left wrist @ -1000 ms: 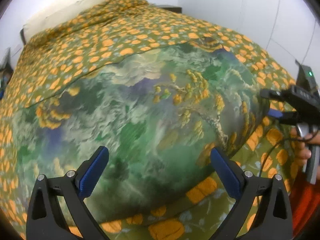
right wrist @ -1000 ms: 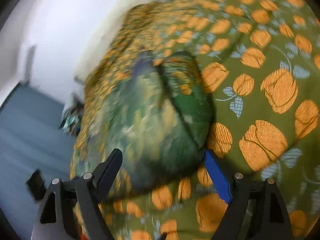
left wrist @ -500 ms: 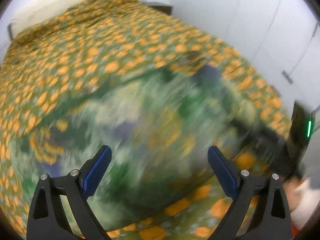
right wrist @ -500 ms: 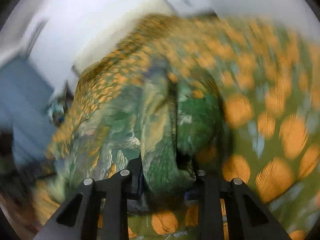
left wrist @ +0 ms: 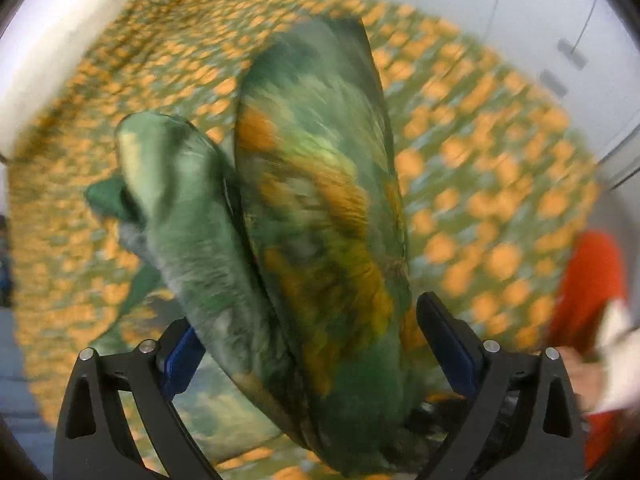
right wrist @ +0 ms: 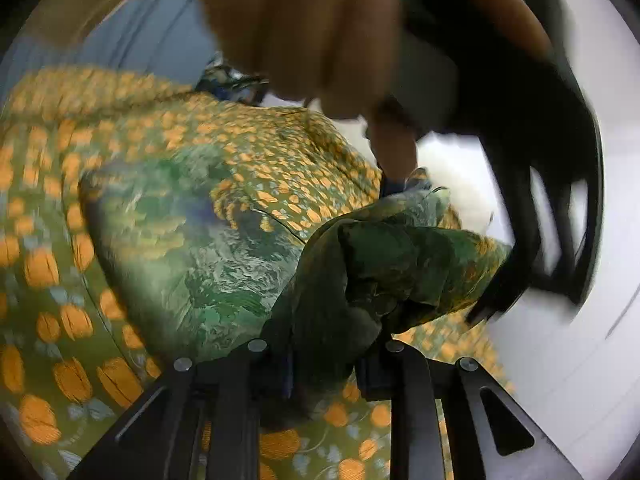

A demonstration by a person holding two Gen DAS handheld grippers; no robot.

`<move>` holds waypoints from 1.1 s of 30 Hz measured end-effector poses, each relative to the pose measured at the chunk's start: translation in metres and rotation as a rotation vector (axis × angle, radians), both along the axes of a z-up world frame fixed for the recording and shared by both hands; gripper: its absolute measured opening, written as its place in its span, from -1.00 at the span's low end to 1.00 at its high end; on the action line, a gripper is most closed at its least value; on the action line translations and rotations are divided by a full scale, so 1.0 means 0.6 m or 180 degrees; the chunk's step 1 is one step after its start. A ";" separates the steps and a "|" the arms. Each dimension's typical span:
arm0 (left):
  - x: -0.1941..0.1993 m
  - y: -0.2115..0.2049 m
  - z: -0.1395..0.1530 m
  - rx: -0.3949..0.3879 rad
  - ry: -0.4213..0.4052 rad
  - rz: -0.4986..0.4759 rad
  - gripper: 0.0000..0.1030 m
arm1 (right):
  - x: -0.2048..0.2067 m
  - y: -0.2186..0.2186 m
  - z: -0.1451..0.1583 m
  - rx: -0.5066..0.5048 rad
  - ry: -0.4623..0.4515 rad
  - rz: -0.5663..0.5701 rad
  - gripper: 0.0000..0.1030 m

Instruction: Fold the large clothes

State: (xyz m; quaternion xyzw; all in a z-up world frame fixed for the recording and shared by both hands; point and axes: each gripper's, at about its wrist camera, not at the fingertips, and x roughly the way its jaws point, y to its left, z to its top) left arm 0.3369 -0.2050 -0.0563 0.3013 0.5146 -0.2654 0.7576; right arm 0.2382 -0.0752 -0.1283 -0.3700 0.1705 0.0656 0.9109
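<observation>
A large green garment point(left wrist: 320, 200) with yellow-orange patches lies on the bed, and part of it is lifted into a thick fold. That fold hangs blurred between the wide-apart fingers of my left gripper point(left wrist: 312, 344), which is open; its blue pads point(left wrist: 444, 344) do not press the cloth. In the right wrist view my right gripper point(right wrist: 324, 368) has its jaws closing on a bunched edge of the garment point(right wrist: 380, 272), with the cloth pinched between them. The rest of the garment point(right wrist: 192, 264) lies spread flat behind. A hand point(right wrist: 300, 28) fills the top of that view.
An olive bedspread with orange pumpkins point(left wrist: 480, 140) covers the bed under the garment point(right wrist: 60, 240). A white pillow point(left wrist: 52, 40) lies at the head. White wardrobe doors point(left wrist: 540, 20) stand beyond the bed. A person in red point(left wrist: 588, 280) is at the right edge.
My right gripper shut on the garment's edge, rolled over and carried it up across the bed. The lifted cloth now hangs in front of my left gripper, which rose and stayed open.
</observation>
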 end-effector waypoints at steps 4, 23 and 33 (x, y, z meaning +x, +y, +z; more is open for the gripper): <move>-0.002 0.012 -0.037 0.0128 0.0003 0.0231 -0.12 | -0.007 0.020 -0.019 -0.0156 -0.0010 0.0109 -0.59; 0.094 0.352 0.041 -0.0775 -0.0052 0.1359 -0.42 | -0.099 -0.084 0.053 0.1498 0.0493 0.0178 0.66; 0.086 0.553 -0.144 -0.1165 0.0401 0.2157 -0.31 | 0.020 -0.088 0.044 0.2100 0.1228 0.0022 0.32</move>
